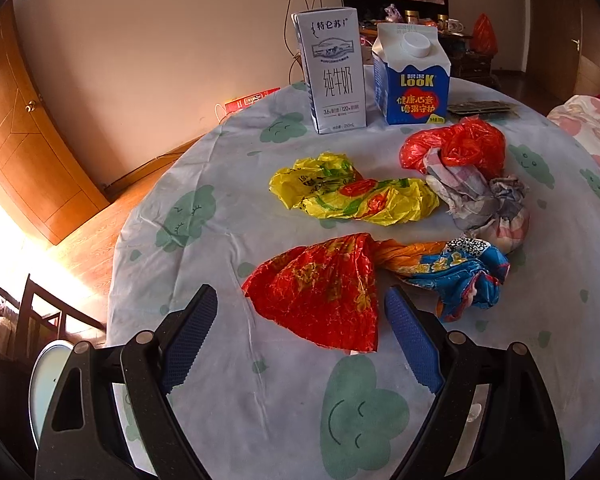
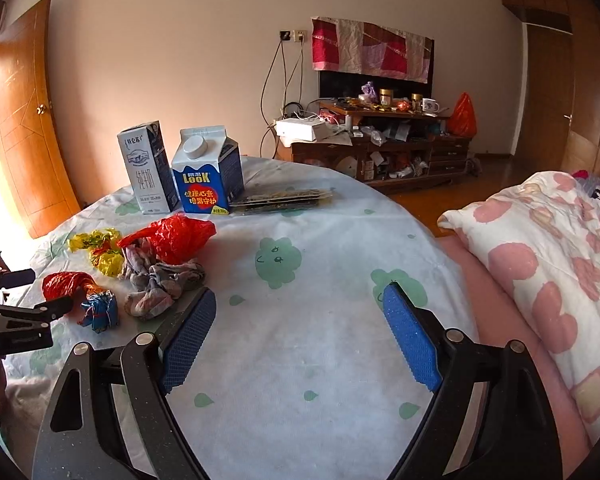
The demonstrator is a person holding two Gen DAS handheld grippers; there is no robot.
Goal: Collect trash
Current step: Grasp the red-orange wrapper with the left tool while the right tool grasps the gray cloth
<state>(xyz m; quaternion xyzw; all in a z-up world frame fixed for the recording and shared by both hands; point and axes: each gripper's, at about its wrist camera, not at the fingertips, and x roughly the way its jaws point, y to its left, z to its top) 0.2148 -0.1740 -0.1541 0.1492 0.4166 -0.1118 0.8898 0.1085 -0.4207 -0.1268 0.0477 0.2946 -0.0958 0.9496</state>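
From where I sit, collection has not visibly begun: every piece of trash I can see is loose on the tabletop, and I see no bin or sack in either view to receive it. Nearest my left tool lies a red and orange wrapper, twisted at its far end into a blue printed wrapper; the red sheet's near edge sits in line with the gap between the jaws, but I cannot tell whether the pads reach it. That tool stands wide apart and holds nothing. Beyond lie a yellow plastic bag, a red plastic bag and a grey crumpled cloth bundle touching the red bag. At the far rim stand a tall milk carton and a blue carton, upright and side by side, with a flat dark packet just beside them. My right tool is likewise spread and empty, over bare cloth, with the heap off to its left. Judgement: all items remain to be gathered; the red wrapper looks the likeliest first pick.
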